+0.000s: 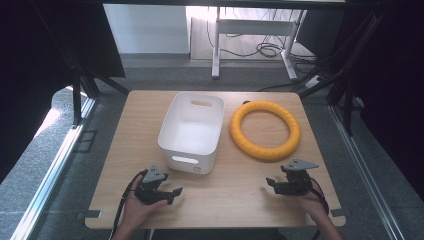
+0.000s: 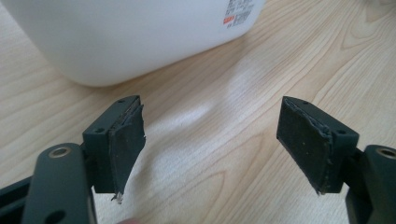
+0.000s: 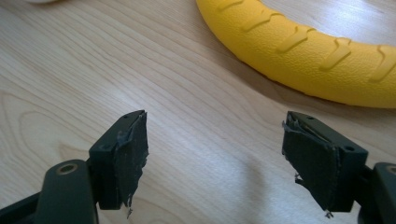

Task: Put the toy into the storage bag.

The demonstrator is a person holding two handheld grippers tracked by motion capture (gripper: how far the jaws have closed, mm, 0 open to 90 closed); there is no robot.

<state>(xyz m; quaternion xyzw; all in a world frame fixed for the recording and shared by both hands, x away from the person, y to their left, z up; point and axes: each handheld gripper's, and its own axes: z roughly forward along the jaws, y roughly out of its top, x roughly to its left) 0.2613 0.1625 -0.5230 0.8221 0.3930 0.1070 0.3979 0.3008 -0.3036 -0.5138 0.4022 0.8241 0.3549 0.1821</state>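
Observation:
A white plastic bin stands in the middle of the wooden table, and a yellow ribbed ring lies flat to its right. My left gripper rests near the front edge, just below the bin's near left corner, jaws open and empty. In the left gripper view the bin's wall rises close ahead of my gripper. My right gripper sits near the front right, open and empty, below the ring. The ring's near arc lies a short way past my gripper in the right gripper view.
Beyond the table's far edge lie grey carpet, a white desk frame and loose cables. Dark stands flank both sides of the table. Bare wood stretches between the two grippers along the front.

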